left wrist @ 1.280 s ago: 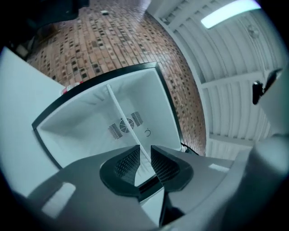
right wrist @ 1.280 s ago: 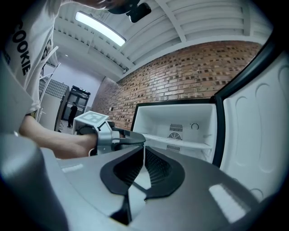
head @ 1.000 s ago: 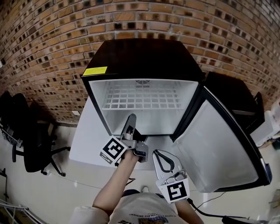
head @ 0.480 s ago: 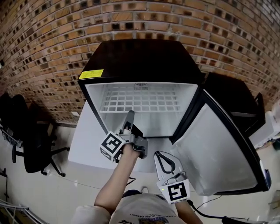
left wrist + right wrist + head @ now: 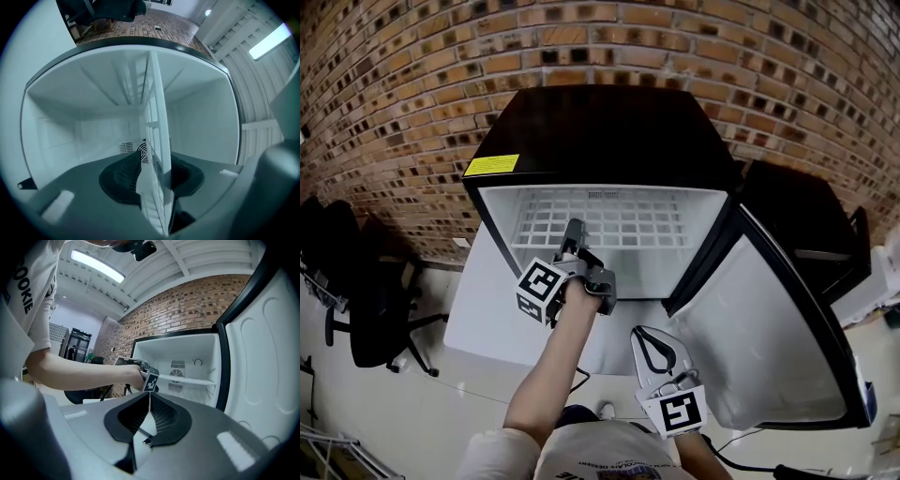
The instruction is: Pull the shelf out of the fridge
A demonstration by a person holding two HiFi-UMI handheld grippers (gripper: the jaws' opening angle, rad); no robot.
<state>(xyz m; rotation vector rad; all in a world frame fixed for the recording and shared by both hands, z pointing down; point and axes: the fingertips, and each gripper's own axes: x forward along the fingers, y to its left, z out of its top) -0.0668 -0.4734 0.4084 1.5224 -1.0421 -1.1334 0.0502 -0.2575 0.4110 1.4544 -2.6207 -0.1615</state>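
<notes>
- Left claw [image 5: 574,232] reached into the open fridge [image 5: 600,122] at the level of the white wire shelf [image 5: 623,221]. Its jaws stood apart with the shelf's front edge between them. They had just been closing, and the pads sat close on either side of the edge without clearly pressing it.
- In the left gripper view the shelf ran edge-on between the two dark pads and on toward the vented back wall.
- Right claw [image 5: 643,336] hung below and in front of the fridge opening, well apart from the shelf. Its jaws were closed tip to tip with nothing between them.
- The shelf lay fully inside the fridge, level, high in the white compartment.
- The fridge door [image 5: 759,337] stood wide open to the right, its white inner face showing.
- A yellow label [image 5: 492,166] sat on the top left front corner of the black cabinet.
- Behind the fridge rose a brick wall [image 5: 722,47], and a black office chair [image 5: 366,300] stood off to the left.
</notes>
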